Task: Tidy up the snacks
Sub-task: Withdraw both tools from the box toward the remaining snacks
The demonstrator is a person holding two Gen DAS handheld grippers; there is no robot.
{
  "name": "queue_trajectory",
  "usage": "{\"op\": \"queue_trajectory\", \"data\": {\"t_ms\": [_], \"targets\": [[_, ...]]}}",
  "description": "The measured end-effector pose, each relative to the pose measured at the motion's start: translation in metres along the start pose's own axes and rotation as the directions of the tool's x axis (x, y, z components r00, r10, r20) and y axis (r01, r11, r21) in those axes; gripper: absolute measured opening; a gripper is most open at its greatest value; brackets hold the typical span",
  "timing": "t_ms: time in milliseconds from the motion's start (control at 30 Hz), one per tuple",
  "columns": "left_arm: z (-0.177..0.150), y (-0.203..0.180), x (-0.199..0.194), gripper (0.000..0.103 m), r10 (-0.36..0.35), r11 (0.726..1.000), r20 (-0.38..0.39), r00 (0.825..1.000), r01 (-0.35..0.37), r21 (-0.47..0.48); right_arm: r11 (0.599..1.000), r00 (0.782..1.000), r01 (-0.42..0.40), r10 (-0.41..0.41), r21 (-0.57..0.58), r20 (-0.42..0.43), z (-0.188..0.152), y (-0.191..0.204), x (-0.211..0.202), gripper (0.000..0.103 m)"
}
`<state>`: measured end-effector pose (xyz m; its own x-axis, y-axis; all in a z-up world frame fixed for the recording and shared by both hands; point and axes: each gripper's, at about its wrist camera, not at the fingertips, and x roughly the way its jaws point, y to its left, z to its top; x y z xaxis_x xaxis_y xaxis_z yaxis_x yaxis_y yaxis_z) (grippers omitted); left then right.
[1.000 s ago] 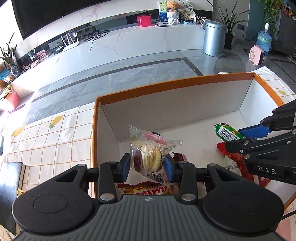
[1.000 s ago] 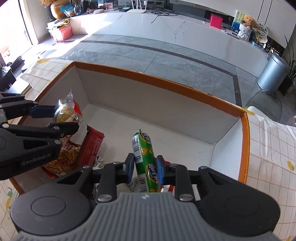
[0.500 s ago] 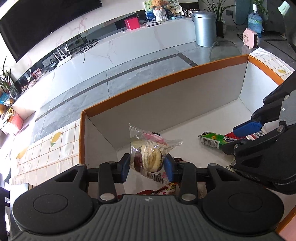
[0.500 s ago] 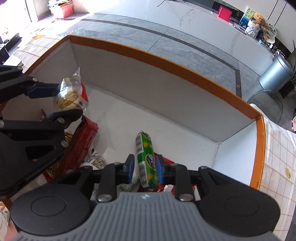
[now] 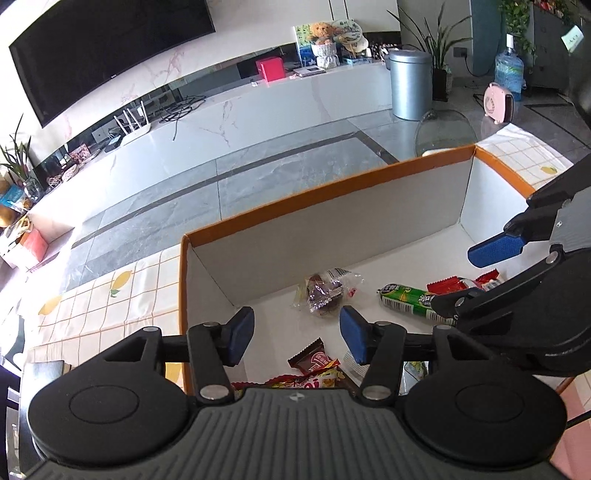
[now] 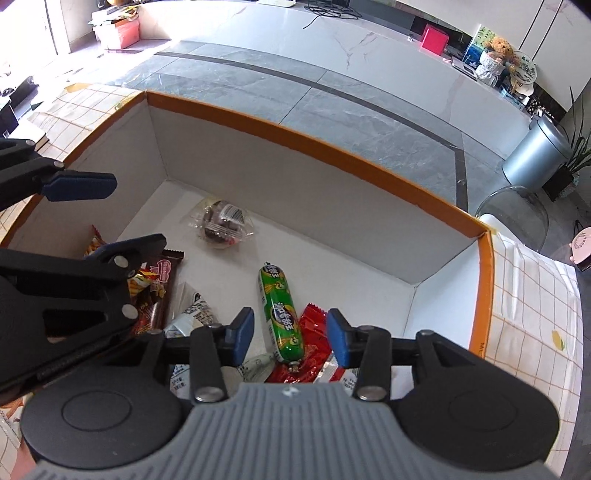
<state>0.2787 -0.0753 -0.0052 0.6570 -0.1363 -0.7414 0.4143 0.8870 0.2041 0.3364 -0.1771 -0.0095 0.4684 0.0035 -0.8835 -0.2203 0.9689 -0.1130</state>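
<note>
With both tools' jaws just parted and empty: clear-wrapped cake (image 5: pixel 327 295) beyond left tool (image 5: pixel 297 334), green sausage (image 6: pixel 280 314) under right tool (image 6: pixel 290 339).

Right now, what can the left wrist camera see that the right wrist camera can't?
Only the left wrist view shows the big black TV, the white router and the blue water jug.

Only the right wrist view shows the pink box on the floor.

Both show the orange-edged box, the green sausage, the clear-wrapped cake, the teddy bear and the silver bin. Both tools have just been opening, nothing between them.
</note>
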Motion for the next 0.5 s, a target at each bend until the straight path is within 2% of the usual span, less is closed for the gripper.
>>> {"op": "queue_trajectory", "data": {"t_ms": [133,267,500], "targets": [[-0.002,0.000,-0.025,0.064,-0.009,0.999,0.054,0.998,0.012,-0.046,1.000,0.998,0.016,-0.017,0.018,0.064,-0.010,-0.001,-0.027,0.052],[-0.005,-0.003,-0.054,0.064,-0.023,0.996,0.094,0.995,0.031,-0.083,0.999,0.991,0.014,-0.021,0.051,0.131,-0.027,-0.002,-0.056,0.055],[-0.028,0.000,-0.099,0.065,-0.041,0.980,0.137,0.990,0.067,-0.188,0.995,0.959,-0.012,-0.016,0.098,0.284,-0.075,0.009,-0.111,0.062]]}}
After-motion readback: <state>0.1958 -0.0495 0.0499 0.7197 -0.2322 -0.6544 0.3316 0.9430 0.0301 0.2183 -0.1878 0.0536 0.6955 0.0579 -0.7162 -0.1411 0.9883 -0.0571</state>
